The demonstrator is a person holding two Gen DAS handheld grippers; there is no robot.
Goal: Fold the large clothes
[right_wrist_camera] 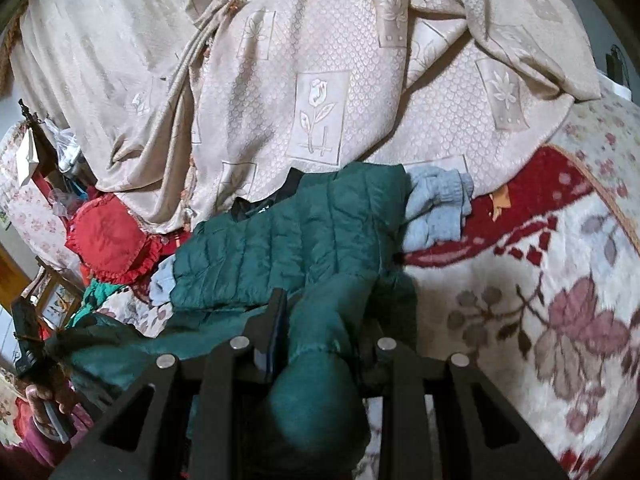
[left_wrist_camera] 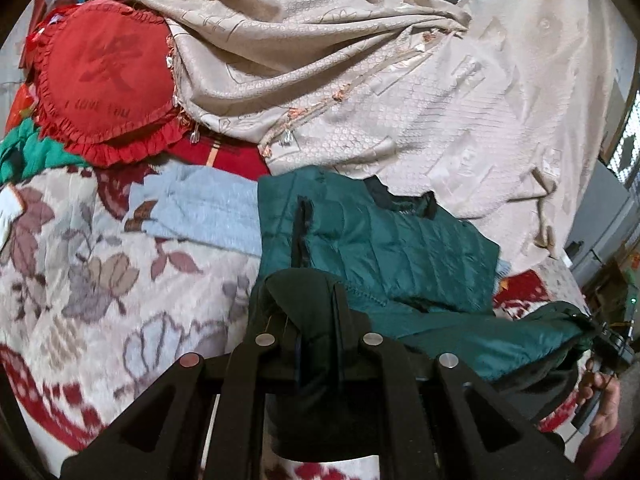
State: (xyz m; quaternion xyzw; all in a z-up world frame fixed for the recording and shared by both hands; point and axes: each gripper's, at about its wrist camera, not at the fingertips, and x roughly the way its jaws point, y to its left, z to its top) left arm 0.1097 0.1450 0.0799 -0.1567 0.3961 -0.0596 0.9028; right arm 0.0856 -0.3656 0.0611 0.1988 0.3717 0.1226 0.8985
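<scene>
A dark green quilted jacket (left_wrist_camera: 384,248) lies on a floral blanket, its collar toward the beige bedspread. My left gripper (left_wrist_camera: 306,300) is shut on a dark fold of the jacket's edge, which bunches over its fingers. My right gripper (right_wrist_camera: 320,320) is shut on another bunched part of the same jacket (right_wrist_camera: 288,248), likely a sleeve or hem, which hangs down between its fingers. The right gripper also shows at the right edge of the left wrist view (left_wrist_camera: 600,344), and the left one at the left edge of the right wrist view (right_wrist_camera: 28,344).
A light blue knit garment (left_wrist_camera: 208,212) (right_wrist_camera: 436,208) lies under and beside the jacket. A red frilled heart cushion (left_wrist_camera: 104,76) (right_wrist_camera: 108,244) sits at the back left. A crumpled beige bedspread (left_wrist_camera: 360,60) (right_wrist_camera: 320,80) fills the back. The floral blanket (left_wrist_camera: 80,280) (right_wrist_camera: 540,300) covers the bed.
</scene>
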